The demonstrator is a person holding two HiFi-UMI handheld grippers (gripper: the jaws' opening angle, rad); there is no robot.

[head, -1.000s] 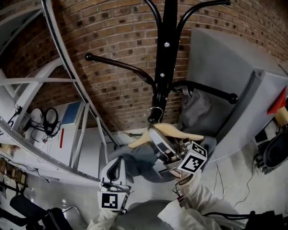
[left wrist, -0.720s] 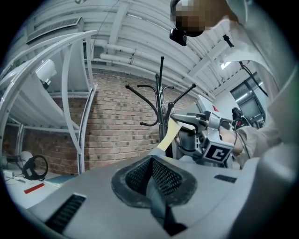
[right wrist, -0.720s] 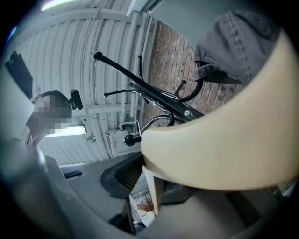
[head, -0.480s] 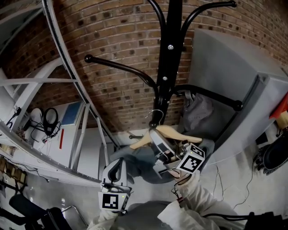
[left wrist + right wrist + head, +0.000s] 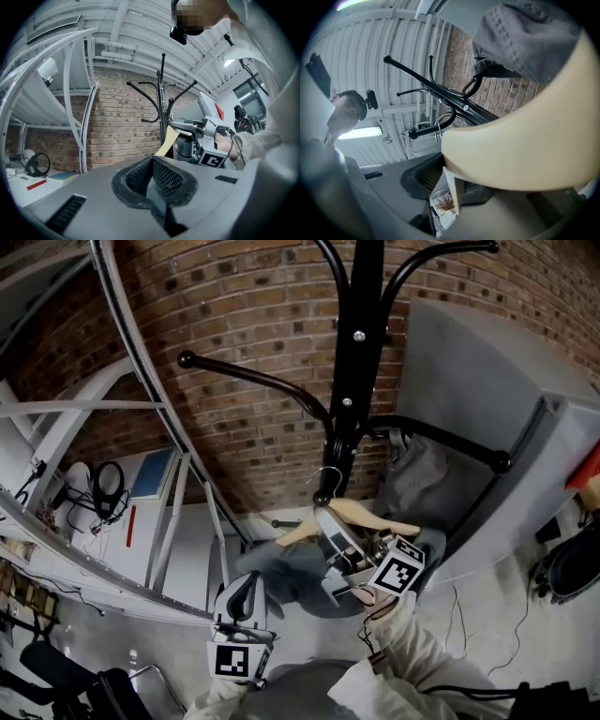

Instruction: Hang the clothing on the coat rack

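Observation:
The black coat rack (image 5: 361, 352) stands against the brick wall, its arms spreading left and right. My right gripper (image 5: 330, 524) is shut on a pale wooden hanger (image 5: 361, 515) just below the rack's lower arms. The hanger's metal hook (image 5: 326, 479) sits close beside the pole. Grey clothing (image 5: 291, 573) hangs from the hanger. In the right gripper view the hanger (image 5: 520, 154) fills the jaws, with the clothing (image 5: 525, 37) draped over it. My left gripper (image 5: 246, 585) is lower left, beside the clothing, its pads (image 5: 164, 176) shut together with nothing visible between them.
A second grey garment (image 5: 417, 465) hangs on the rack's right arm (image 5: 450, 439). A large grey cabinet (image 5: 487, 390) stands right of the rack. White curved metal rails (image 5: 141, 381) run along the left. Headphones (image 5: 106, 488) lie on a white surface, and cables trail on the floor (image 5: 487, 615).
My right gripper has sunk a little with the hanger and clothing, still next to the pole. The left gripper has stayed put.

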